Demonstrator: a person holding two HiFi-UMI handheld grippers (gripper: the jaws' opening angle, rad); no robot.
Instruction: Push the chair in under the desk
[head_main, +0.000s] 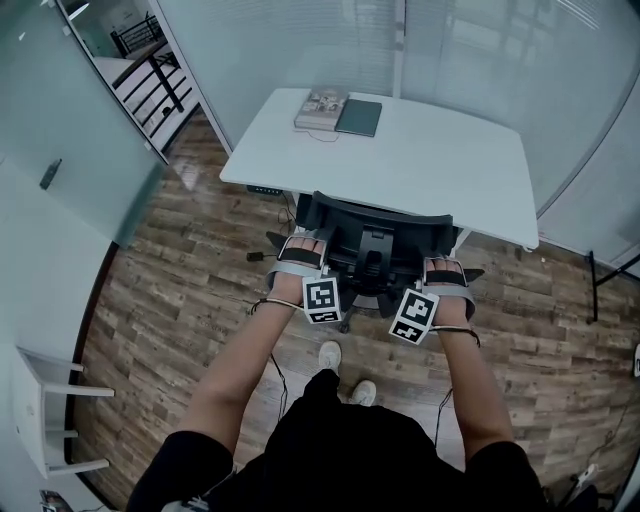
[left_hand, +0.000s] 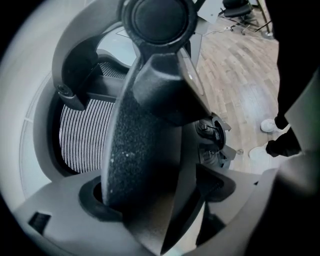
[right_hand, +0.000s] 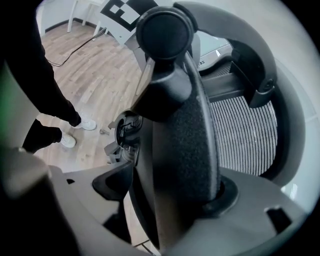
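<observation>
White desk (head_main: 430, 170) and chair (head_main: 372, 235) stand on wood floor (head_main: 180, 300); book (head_main: 321, 108) and dark notebook (head_main: 359, 117) touching on desk's far edge.

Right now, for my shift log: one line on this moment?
left gripper: shut on chair back; right gripper: likewise; chair back: at desk edge

**Q:** What kind of room is pictured?

**A:** An office: a white bench (head_main: 440, 160) carrying stacked books (head_main: 322, 108) and a dark notebook (head_main: 358, 117), a mesh-backed swivel chair (head_main: 372, 235) at its edge, frosted glass partitions (head_main: 480, 50) behind and beside it, and a wood-plank floor (head_main: 180, 300) underfoot. Another desk chair (left_hand: 236, 7) stands farther off.
</observation>
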